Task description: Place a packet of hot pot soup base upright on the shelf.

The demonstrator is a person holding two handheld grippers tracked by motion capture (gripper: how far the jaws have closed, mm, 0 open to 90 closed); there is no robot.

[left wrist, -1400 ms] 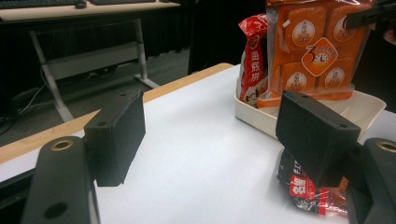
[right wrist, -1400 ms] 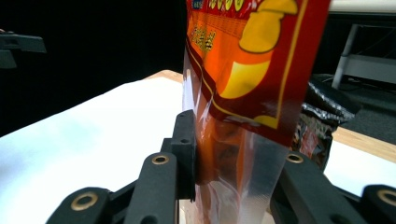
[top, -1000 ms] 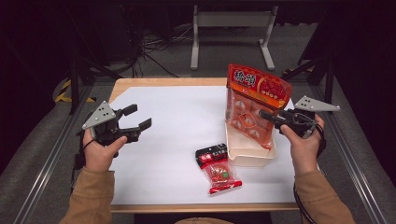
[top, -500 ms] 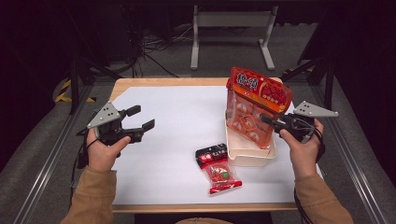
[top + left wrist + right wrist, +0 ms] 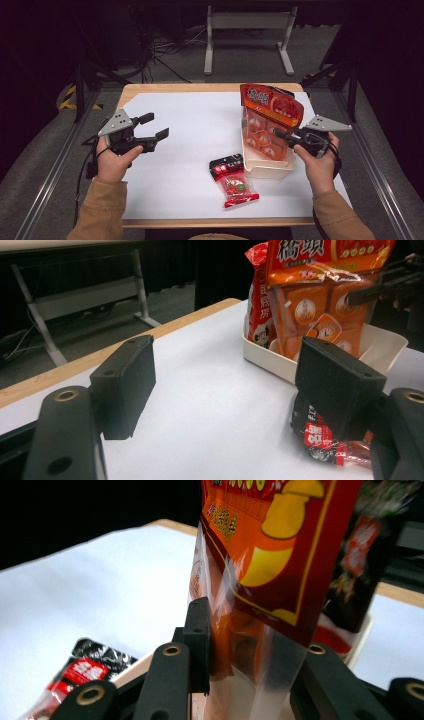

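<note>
Right now the right gripper [image 5: 283,136] is clamped on the edge of a large orange snack bag [image 5: 270,120], which stands upright with its lower end inside a shallow white tray [image 5: 265,171] on the right side of the white table [image 5: 200,130]. From the right gripper view, the two black jaws pinch the clear plastic margin of the orange snack bag [image 5: 265,555] between them, pads pressed to the film on both sides. A second, darker packet [image 5: 260,305] stands in the tray just behind the orange one (its print is red and white, but too small to read). Over on the left, the left gripper [image 5: 155,127] hovers above bare table with its jaws released and nothing between them; the left gripper view looks between its spread pads across the table toward the tray [image 5: 270,360]. A small red-and-black packet [image 5: 232,180] lies flat on the table just in front of the tray's near-left corner, well apart from the left gripper and touched by neither gripper.
</note>
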